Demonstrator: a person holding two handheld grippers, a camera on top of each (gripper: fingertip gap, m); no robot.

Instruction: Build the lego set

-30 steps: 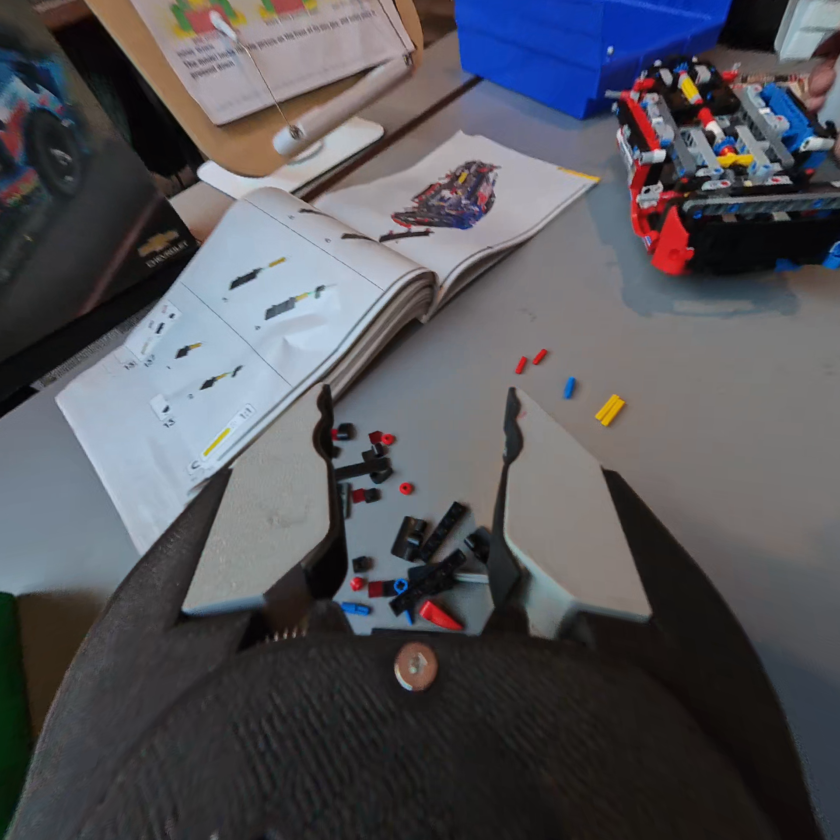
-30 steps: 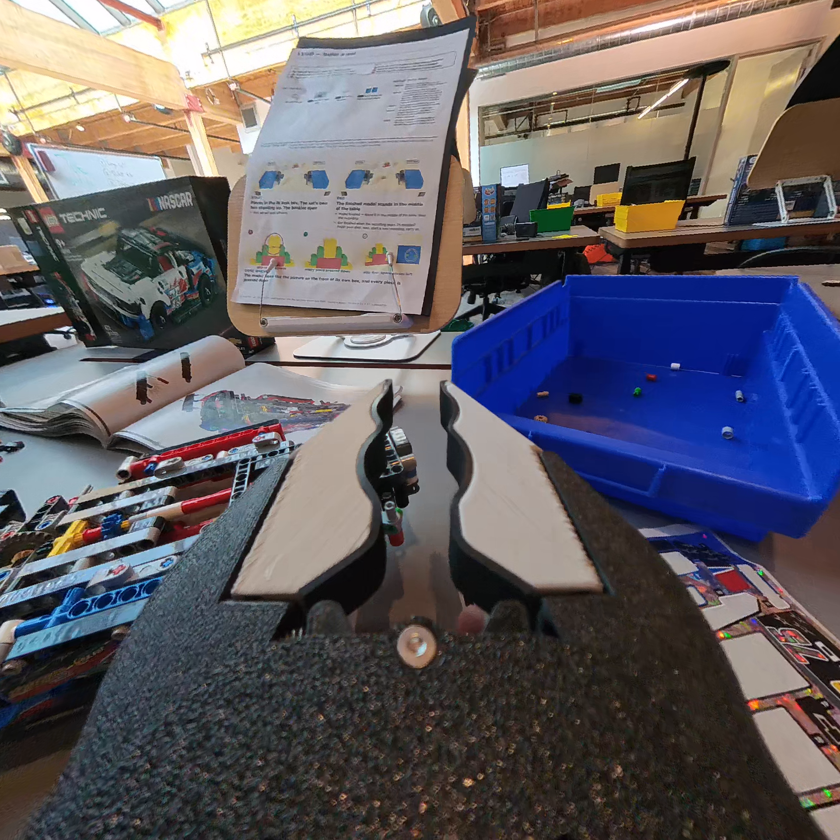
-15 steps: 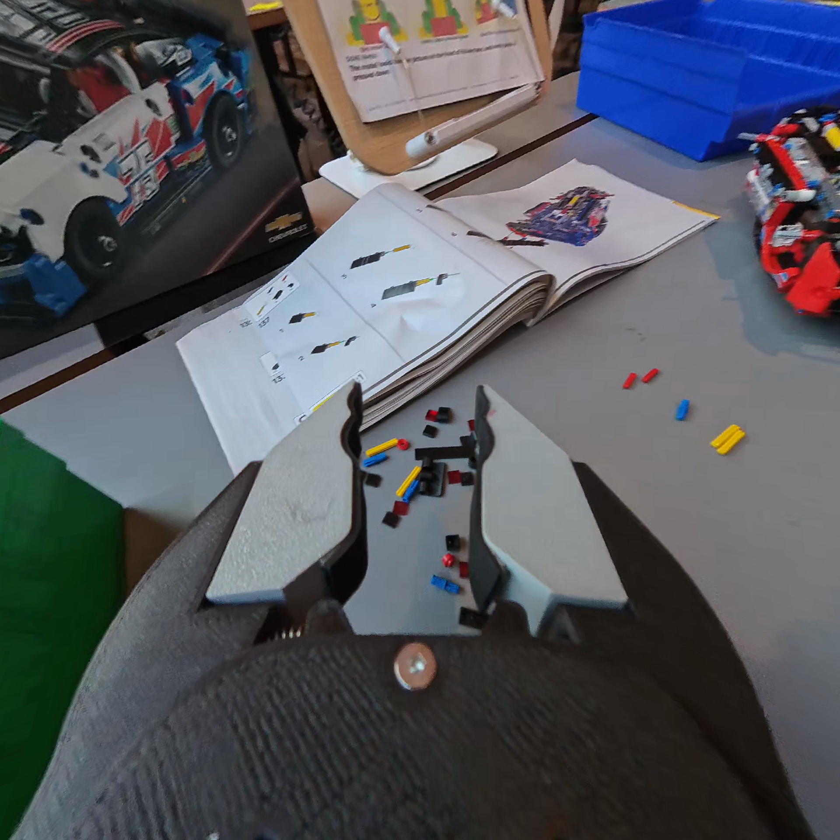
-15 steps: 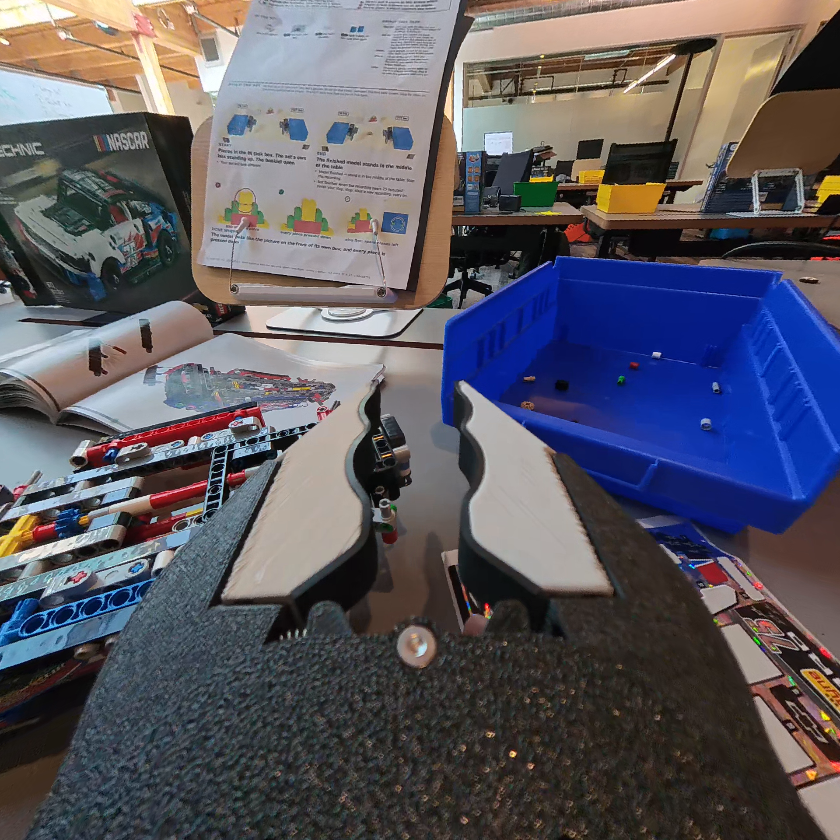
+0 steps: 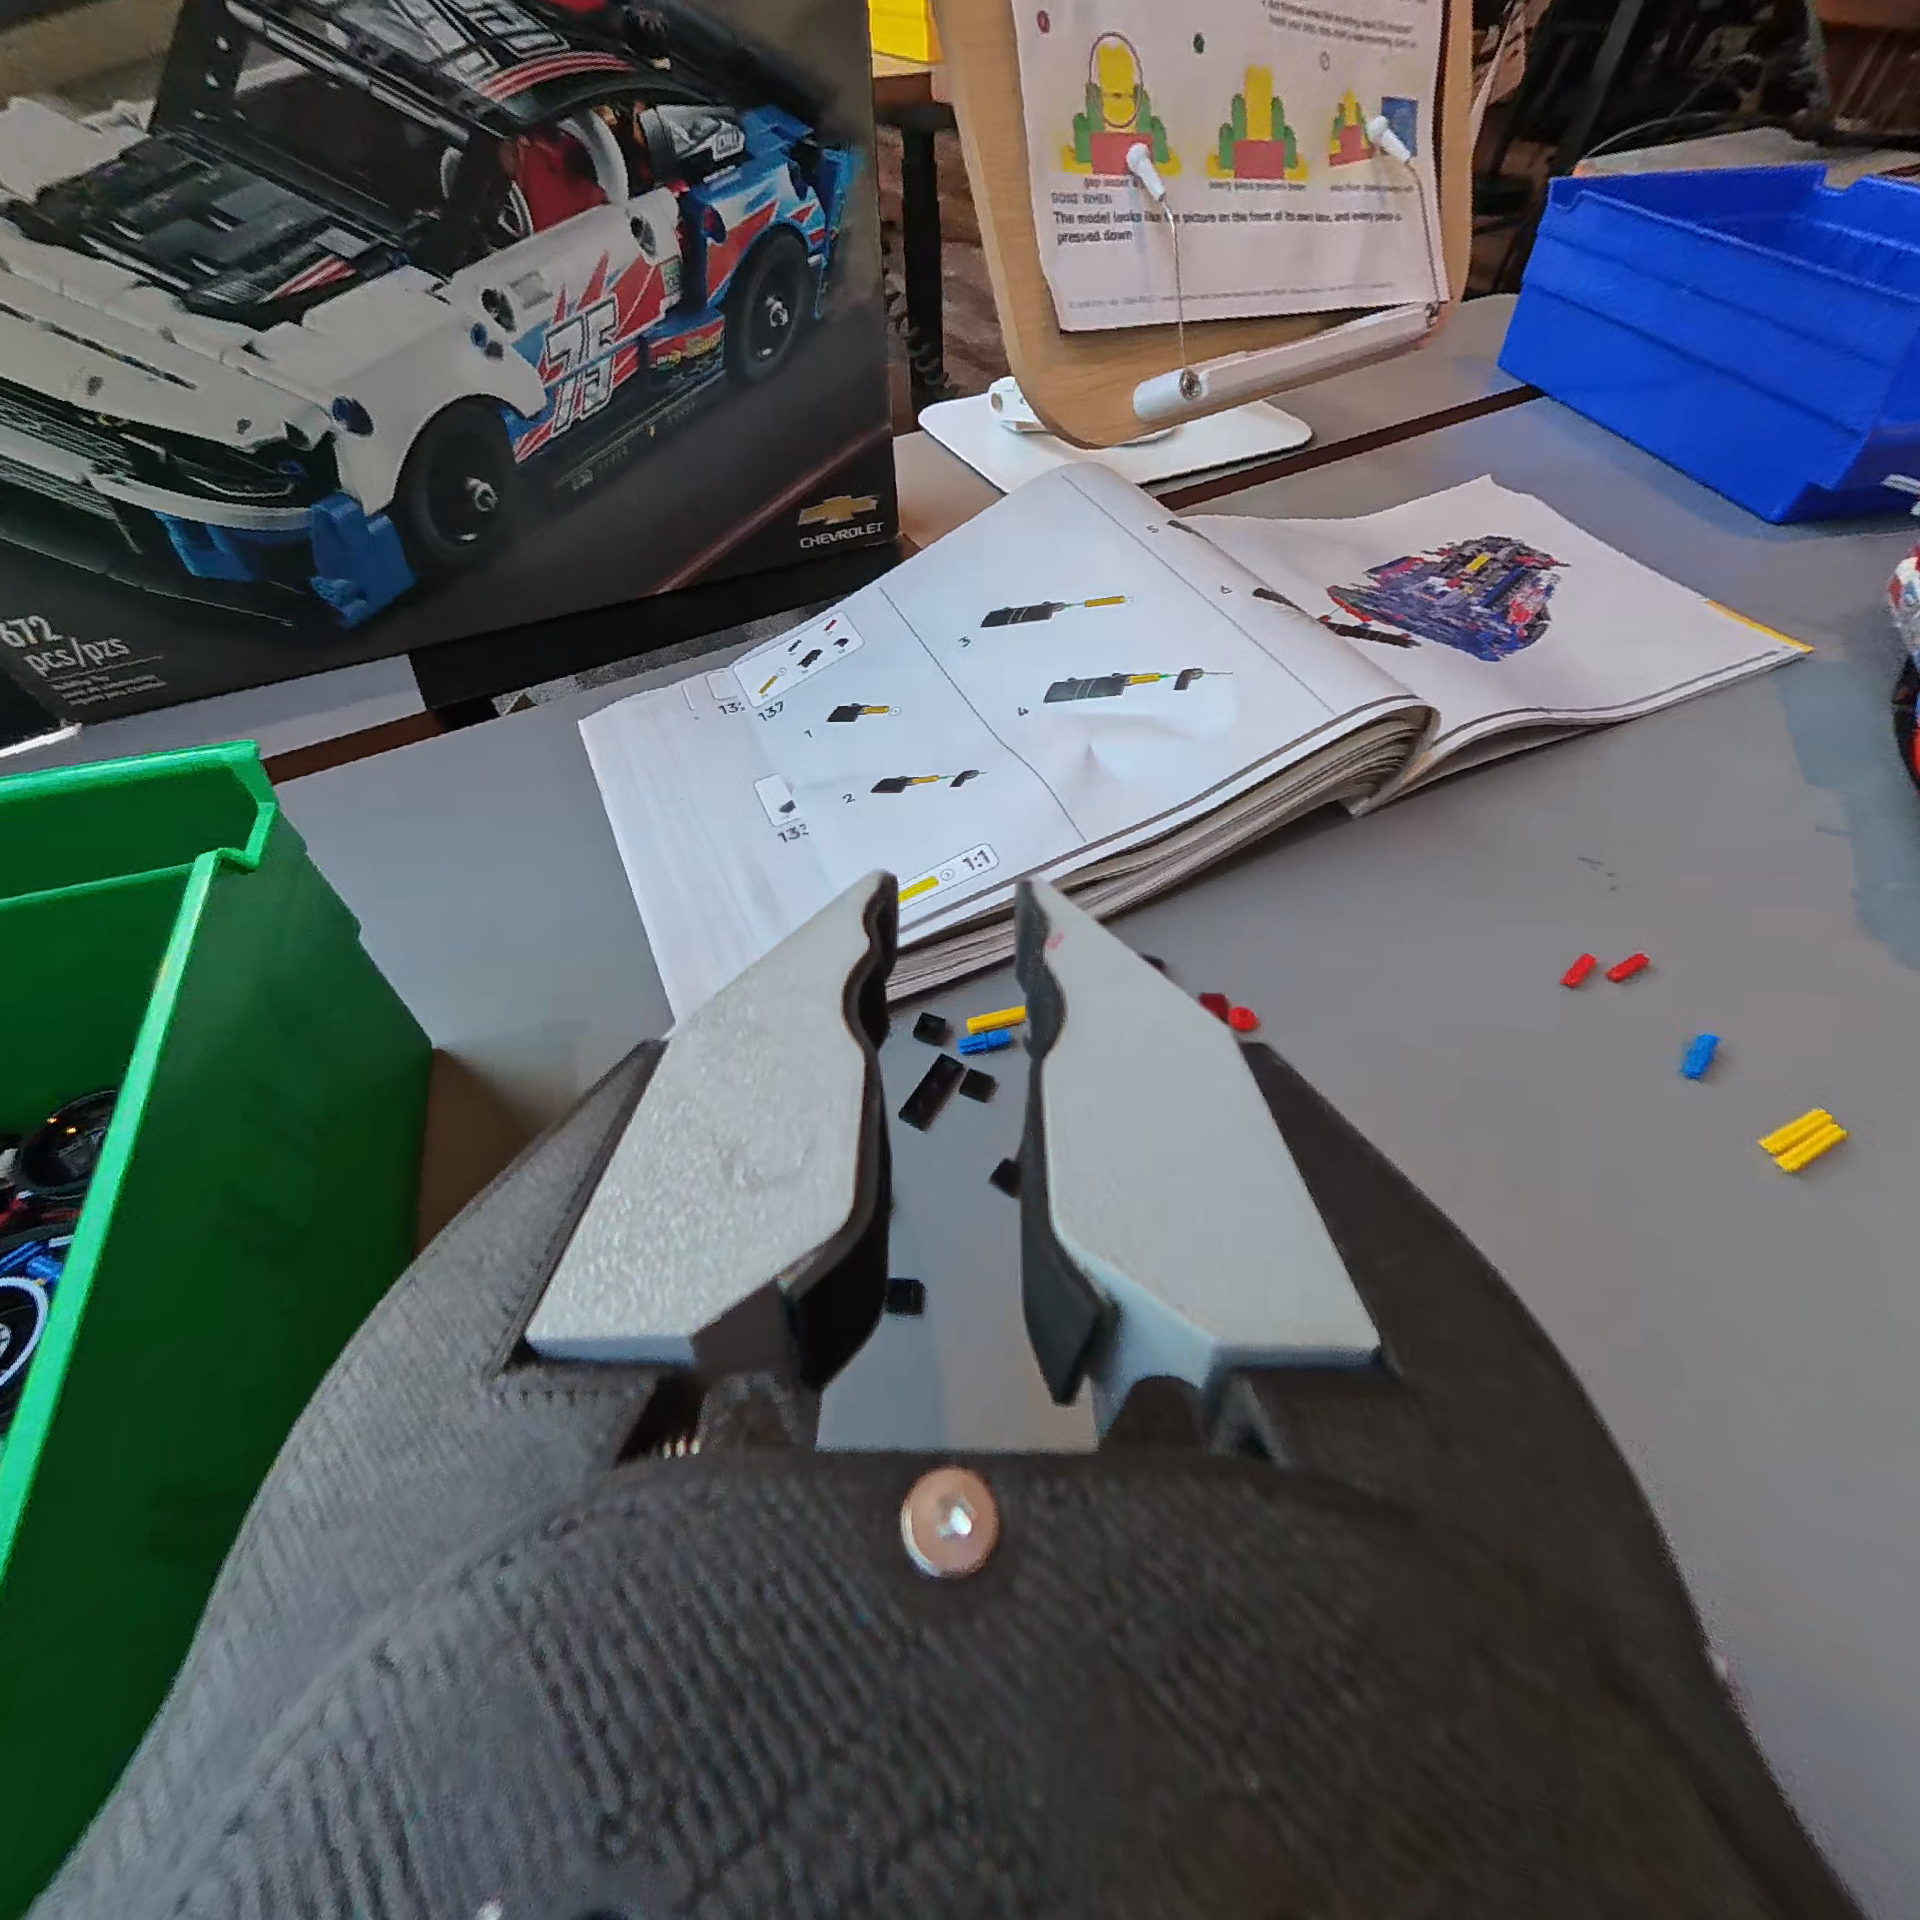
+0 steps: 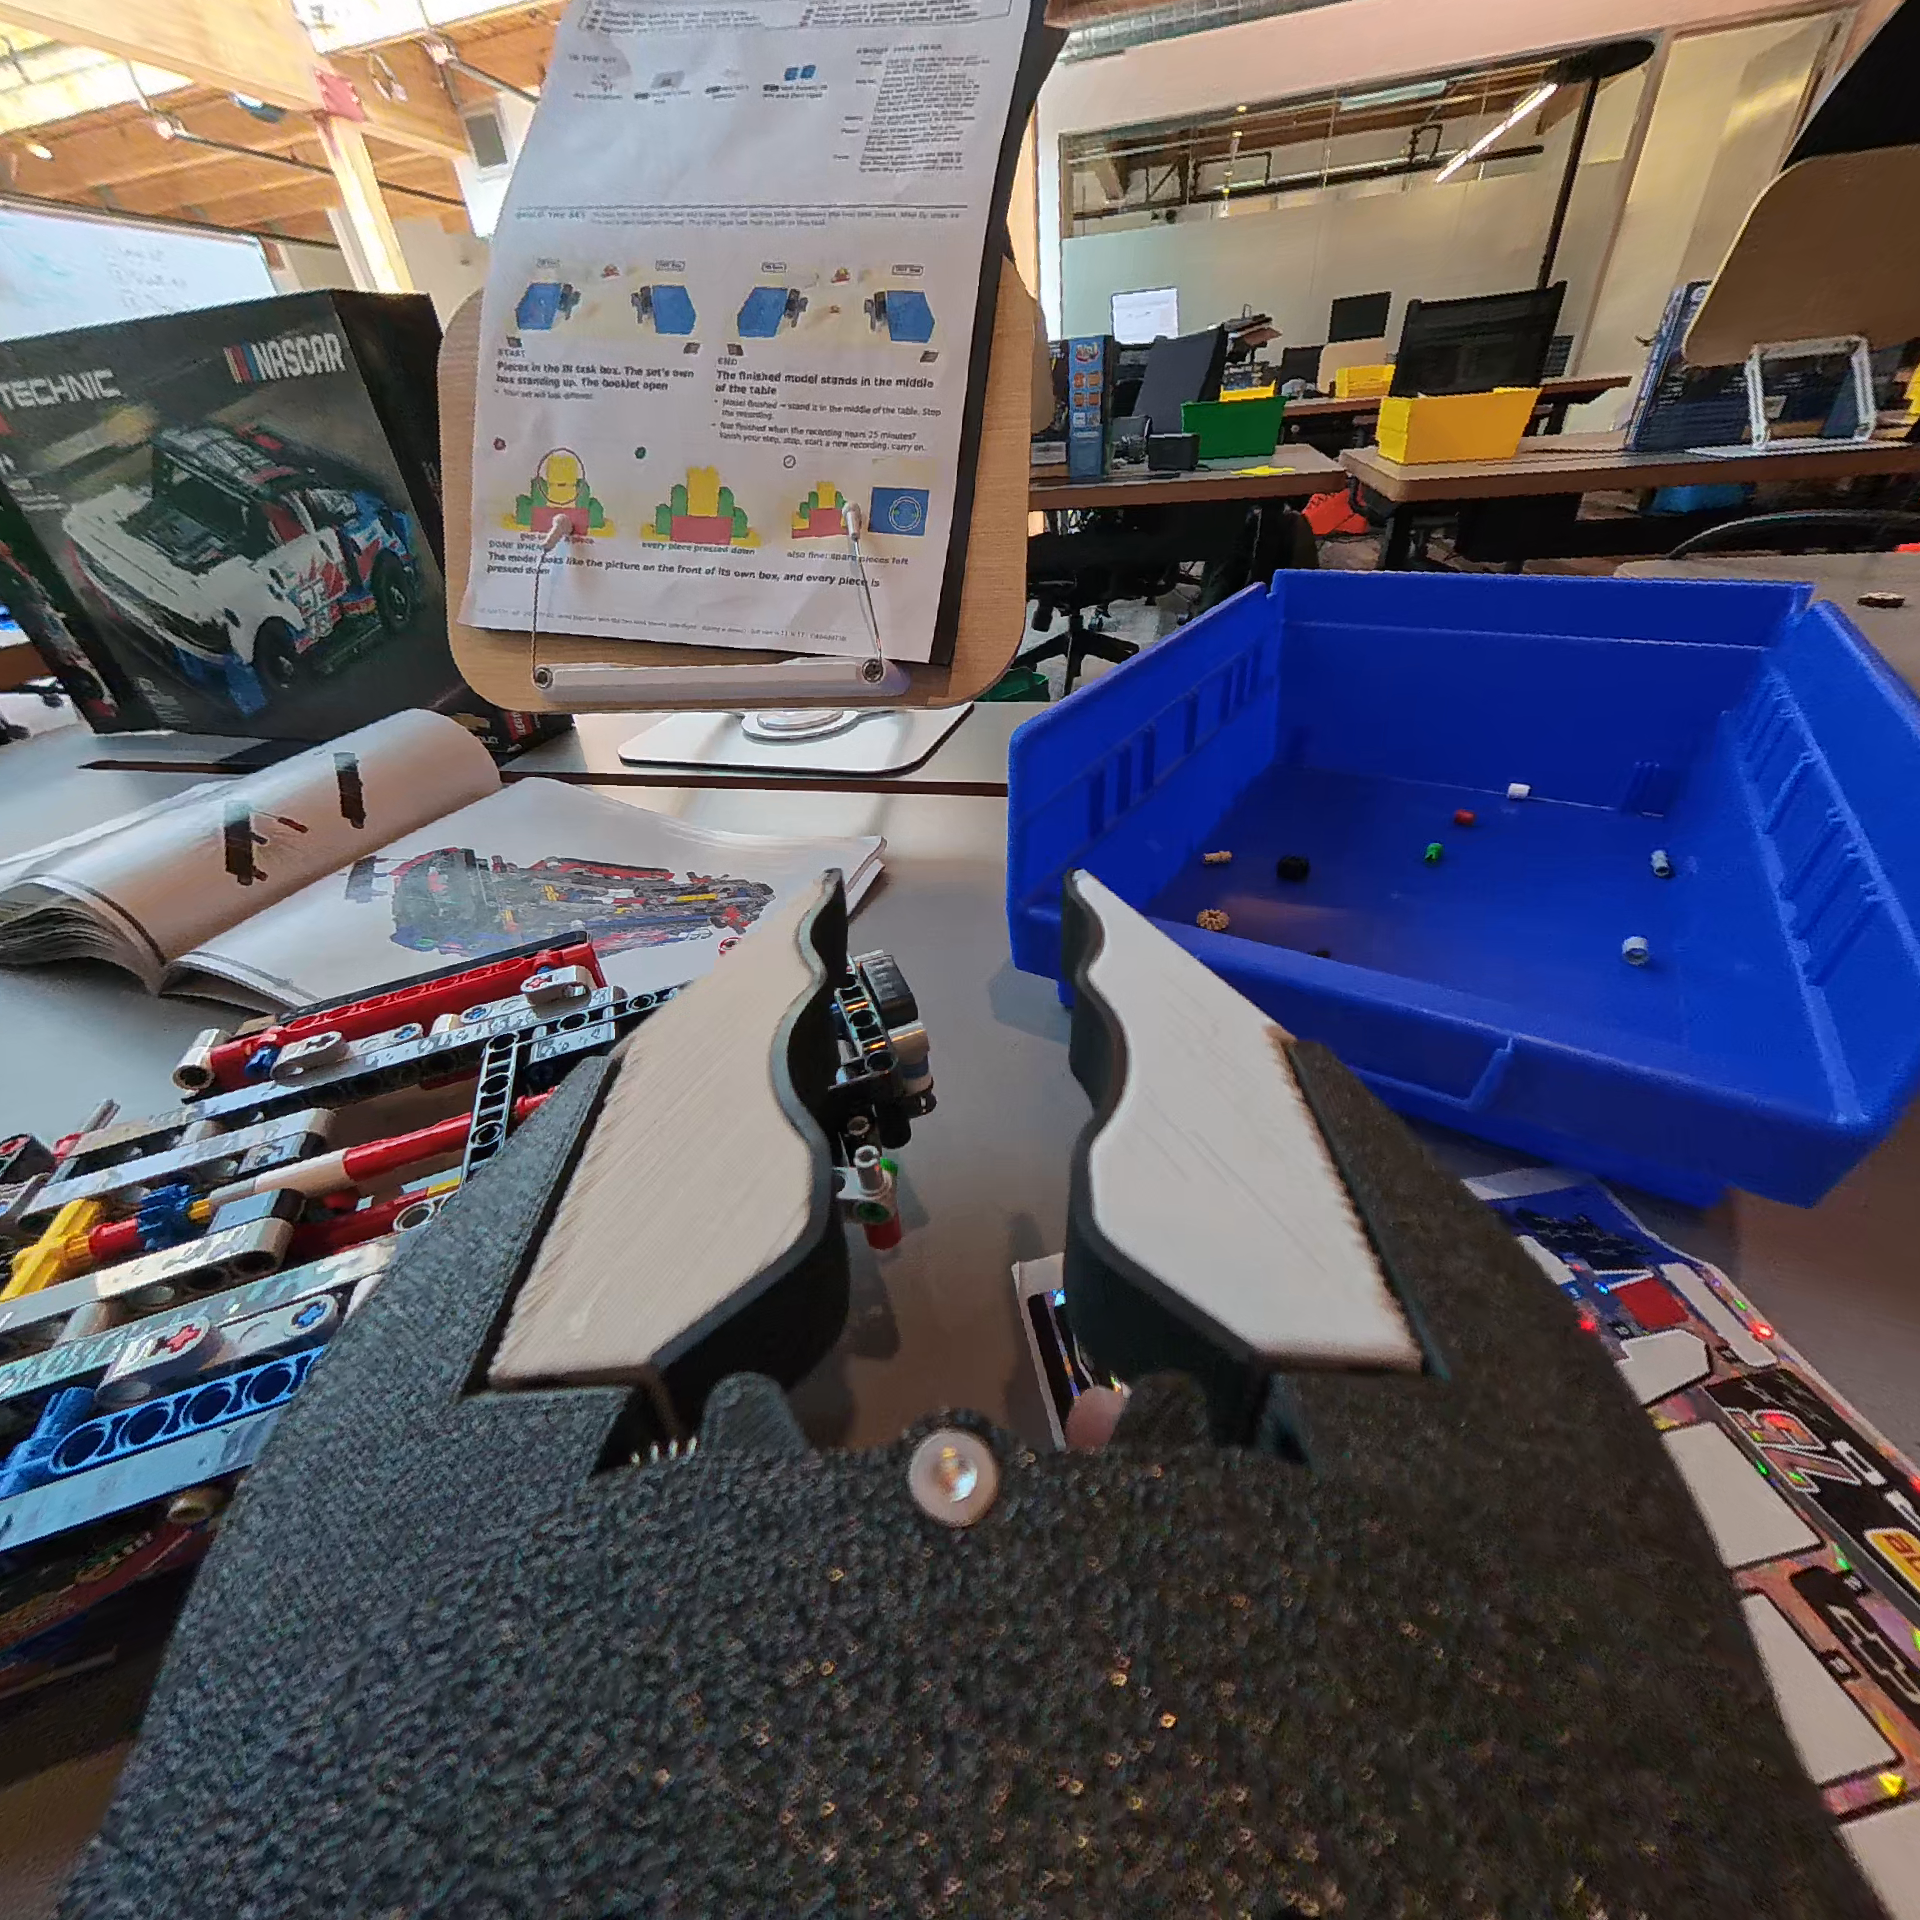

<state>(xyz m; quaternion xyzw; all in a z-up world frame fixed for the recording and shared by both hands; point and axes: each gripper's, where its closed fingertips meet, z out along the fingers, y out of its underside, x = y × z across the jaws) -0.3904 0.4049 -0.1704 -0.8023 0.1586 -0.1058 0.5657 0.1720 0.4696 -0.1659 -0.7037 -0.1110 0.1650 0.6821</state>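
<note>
Black loose pieces (image 5: 940,1086) lie between our left gripper (image 5: 951,914) fingers, narrowly parted, empty; our right gripper (image 6: 951,904) gapes empty beside the model (image 6: 312,1122)

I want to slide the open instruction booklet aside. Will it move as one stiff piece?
Probably not. The instruction booklet is a thick stack of thin pages, bowed at the fold, so it likely flexes. Its loose page edges may fan. Lying flat on the table, it shouldn't tip.
</note>
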